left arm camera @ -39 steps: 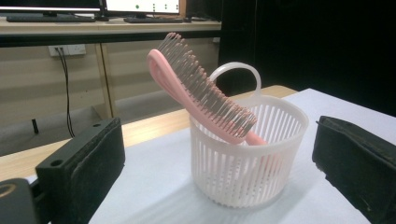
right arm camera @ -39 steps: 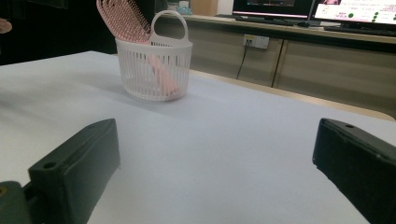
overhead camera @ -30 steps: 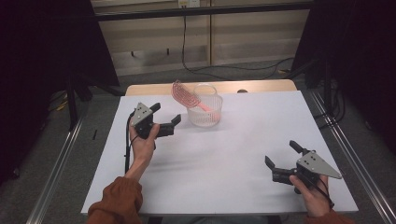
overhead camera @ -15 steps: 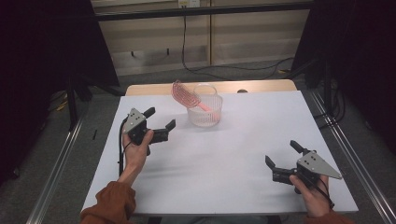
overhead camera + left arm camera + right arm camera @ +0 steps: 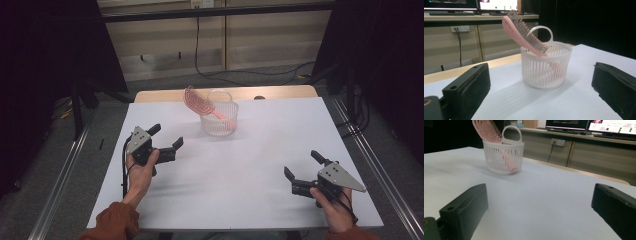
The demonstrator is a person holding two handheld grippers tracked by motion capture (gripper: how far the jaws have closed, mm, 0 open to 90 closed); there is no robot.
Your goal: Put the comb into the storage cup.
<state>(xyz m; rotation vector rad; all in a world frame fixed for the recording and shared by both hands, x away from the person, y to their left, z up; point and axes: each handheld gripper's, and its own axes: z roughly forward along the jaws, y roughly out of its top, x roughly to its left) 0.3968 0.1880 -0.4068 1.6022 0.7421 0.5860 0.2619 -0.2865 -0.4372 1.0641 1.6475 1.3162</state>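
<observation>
White table (image 5: 250, 165), seen from above, with a slatted white basket (image 5: 219, 119) at about 12 o'clock from the table's centre, near the far edge. A pink hairbrush (image 5: 199, 102) stands tilted in the basket, handle down inside, bristled head leaning out over the rim toward 10 o'clock. Left gripper (image 5: 166, 141), at 9 o'clock, jaws spread wide and holding nothing, points toward the basket and is apart from it. Right gripper (image 5: 303, 165), at 4 o'clock near the near edge, jaws likewise spread and holding nothing, well apart from the basket.
</observation>
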